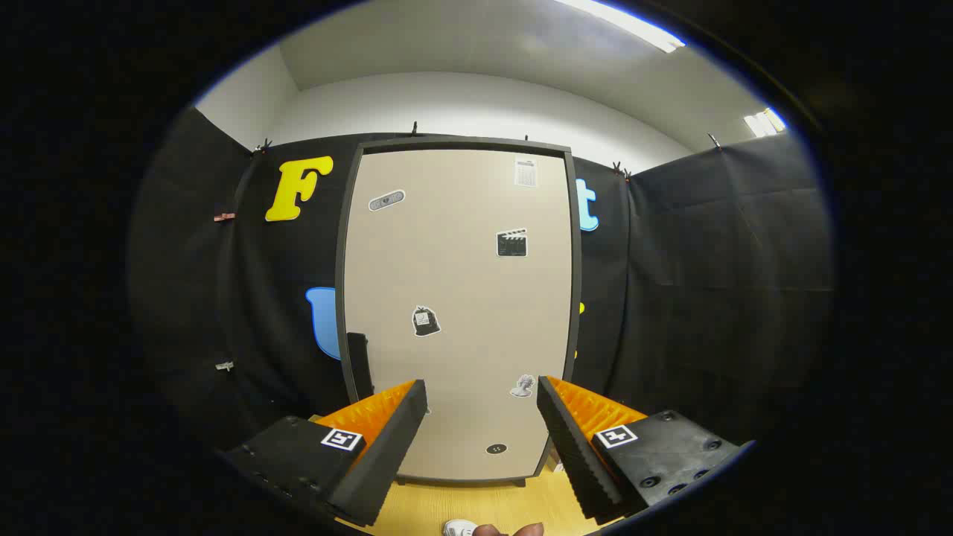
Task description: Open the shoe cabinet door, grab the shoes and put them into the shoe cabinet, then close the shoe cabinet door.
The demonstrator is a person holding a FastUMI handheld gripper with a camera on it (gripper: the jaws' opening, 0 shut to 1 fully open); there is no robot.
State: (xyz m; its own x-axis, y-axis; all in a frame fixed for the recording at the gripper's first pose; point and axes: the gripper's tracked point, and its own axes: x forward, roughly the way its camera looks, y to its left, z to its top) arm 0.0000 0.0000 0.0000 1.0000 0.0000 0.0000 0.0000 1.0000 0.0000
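Shoe cabinet (458,313): stands upright straight ahead of the claw, beyond its fingers, on a pale wooden floor (476,506).
Cabinet door: beige panel in a dark frame, closed flush; several small stickers (511,243) are scattered across it.
Handle (359,365): a dark vertical piece at the door's left edge, low down, just above the left finger's tip.
Claw (482,402): open, fingers spread wide apart with nothing between them; the lower door shows through the gap.
Shoe (460,528): a bit of white shows on the floor beneath the fingers, beside part of a hand (510,530).
Surroundings: black cloth walls flank the cabinet; white wall and ceiling lights above.
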